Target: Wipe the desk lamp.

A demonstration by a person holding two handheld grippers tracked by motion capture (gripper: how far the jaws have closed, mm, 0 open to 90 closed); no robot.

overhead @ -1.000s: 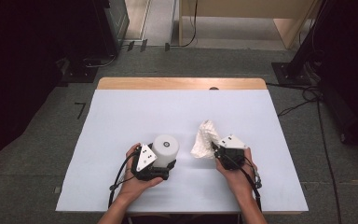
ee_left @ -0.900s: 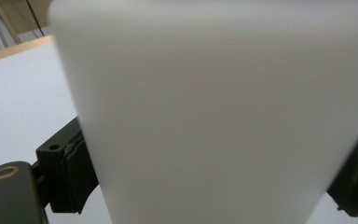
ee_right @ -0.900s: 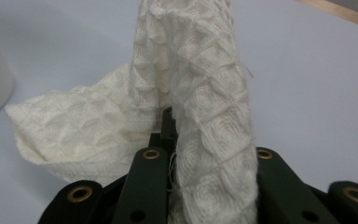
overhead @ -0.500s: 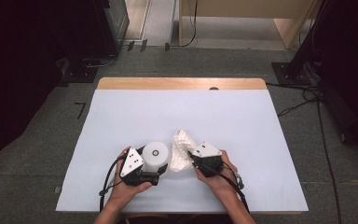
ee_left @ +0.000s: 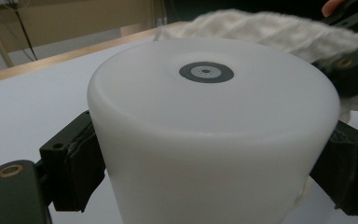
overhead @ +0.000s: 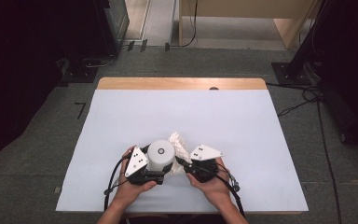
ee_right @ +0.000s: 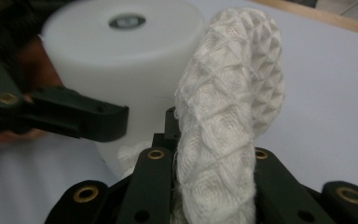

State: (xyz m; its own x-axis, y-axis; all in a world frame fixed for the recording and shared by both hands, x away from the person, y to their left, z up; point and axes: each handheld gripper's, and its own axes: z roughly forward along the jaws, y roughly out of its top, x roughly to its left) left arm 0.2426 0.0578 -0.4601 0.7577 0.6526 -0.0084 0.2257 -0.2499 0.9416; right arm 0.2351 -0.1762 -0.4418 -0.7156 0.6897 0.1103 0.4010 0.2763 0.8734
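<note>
A white cylinder [overhead: 161,154] with a grey round mark on top stands near the table's front edge. My left gripper [overhead: 156,163] is shut on its sides; its pads [ee_left: 81,168] press the cylinder [ee_left: 214,121], and its jaws have just closed a little further on it. My right gripper [overhead: 184,164] is shut on a white waffle-weave cloth [overhead: 178,142]. In the right gripper view the cloth [ee_right: 233,84] rises folded from between the jaws of the right gripper [ee_right: 209,156], right beside the cylinder [ee_right: 121,51]. I cannot tell whether they touch.
A white sheet [overhead: 191,112] covers the table, with a wooden strip [overhead: 182,83] at its far edge. Cables [overhead: 303,98] and stand feet lie on the grey floor beyond and to the right. A person's hands hold both grippers.
My right gripper has moved left with the cloth, from apart to right beside the cylinder. The left gripper and the cylinder have barely shifted.
</note>
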